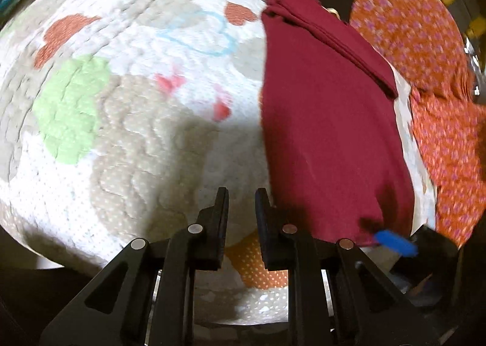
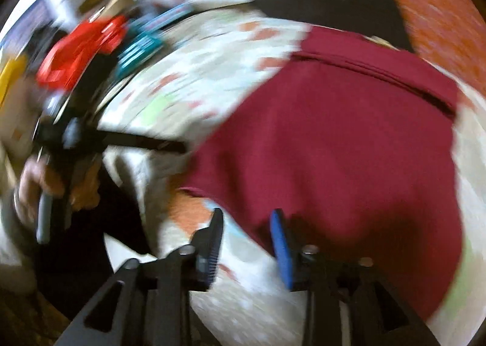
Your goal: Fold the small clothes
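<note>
- The maroon garment (image 1: 331,133) lies flat on the quilted mat (image 1: 136,121), toward its right side, already doubled over. A folded band runs across its far end, with layered edges showing there.
- My guess is it sits square and flat so that the next crease can be made cleanly. It looks partway folded rather than finished.
- The left gripper (image 1: 241,197) hangs over bare quilt just beside the garment's near left edge. Its black jaws stand a narrow gap apart with nothing between them, and the mat shows through the gap.
- The right gripper (image 2: 247,221) is at the garment's near edge. Its blue-padded jaws are parted and no cloth is pinched between them. One pad looks to sit over the maroon hem and the other over the mat, though the picture is smeared.
- In the right wrist view a hand (image 2: 33,182) can be seen gripping the handle of the other tool, off to the left.
- An orange flowered cloth (image 1: 425,51) lies beyond the mat on the right, perhaps waiting its turn.
- Past the mat's far left there is a red item (image 2: 82,51) and a teal basket-like thing (image 2: 142,45). Both are too blurred to say what they hold.
</note>
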The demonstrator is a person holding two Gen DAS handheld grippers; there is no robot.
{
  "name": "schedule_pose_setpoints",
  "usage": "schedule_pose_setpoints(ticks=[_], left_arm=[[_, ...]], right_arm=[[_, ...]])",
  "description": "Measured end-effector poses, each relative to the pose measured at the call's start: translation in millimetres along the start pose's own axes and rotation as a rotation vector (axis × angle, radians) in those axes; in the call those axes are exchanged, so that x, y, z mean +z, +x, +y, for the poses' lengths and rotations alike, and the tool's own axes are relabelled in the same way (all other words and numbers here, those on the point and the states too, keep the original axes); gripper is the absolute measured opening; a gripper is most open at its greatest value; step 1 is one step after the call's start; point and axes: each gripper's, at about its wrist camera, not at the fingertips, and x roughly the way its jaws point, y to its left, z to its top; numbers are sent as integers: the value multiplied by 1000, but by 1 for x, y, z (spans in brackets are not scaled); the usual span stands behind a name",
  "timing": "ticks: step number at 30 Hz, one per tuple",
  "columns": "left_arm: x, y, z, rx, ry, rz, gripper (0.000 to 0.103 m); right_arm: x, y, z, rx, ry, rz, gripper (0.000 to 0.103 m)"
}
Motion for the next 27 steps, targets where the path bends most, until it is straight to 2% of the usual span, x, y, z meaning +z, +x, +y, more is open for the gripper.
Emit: schedule_pose_setpoints(ticks=[1, 5, 7, 9, 11, 12, 13, 15, 16, 17, 18, 20, 22, 24, 27], left_arm=[[1, -1, 3, -1, -10, -6, 17], [1, -2, 9, -26, -21, -2, 17], [2, 1, 12, -33, -30, 13, 17], [3, 3, 14, -56, -49, 25, 17], [6, 4, 16, -102, -83, 31, 27], [7, 2, 17, -128, -103, 23, 41], [8, 1, 17, -142, -114, 12, 54], [10, -5, 20, -173, -137, -20, 61], [11, -7, 21, -182, -144, -30, 61], [12, -6, 22, -189, -152, -32, 61], [13, -5, 21, -195, -157, -27, 61], [13, 2, 18, -212, -163, 8, 61], [12, 5, 14, -216, -149, 28, 61], [11, 6, 7, -202, -117, 34, 61], [6, 8, -2, -193, -74, 43, 61]], right_arm=[[2, 10, 15, -40, -92, 4, 36], [-3, 37, 35, -168, -305, 54, 36], [-3, 45, 35, -203, -328, 61, 36], [0, 49, 29, -177, -321, 49, 36], [10, 55, 29, -124, -281, 20, 36], [18, 58, 28, -99, -249, 8, 36], [27, 58, 19, -24, -152, -11, 36], [35, 56, 1, 115, 40, -44, 36], [36, 57, -11, 168, 143, -59, 36], [34, 60, -17, 189, 196, -57, 36], [31, 64, -16, 188, 195, -37, 36], [25, 74, 1, 143, 107, 21, 36], [21, 68, 20, 111, 10, 14, 38], [17, 61, 29, 118, -25, 31, 46], [6, 41, 21, 124, -8, 40, 46]])
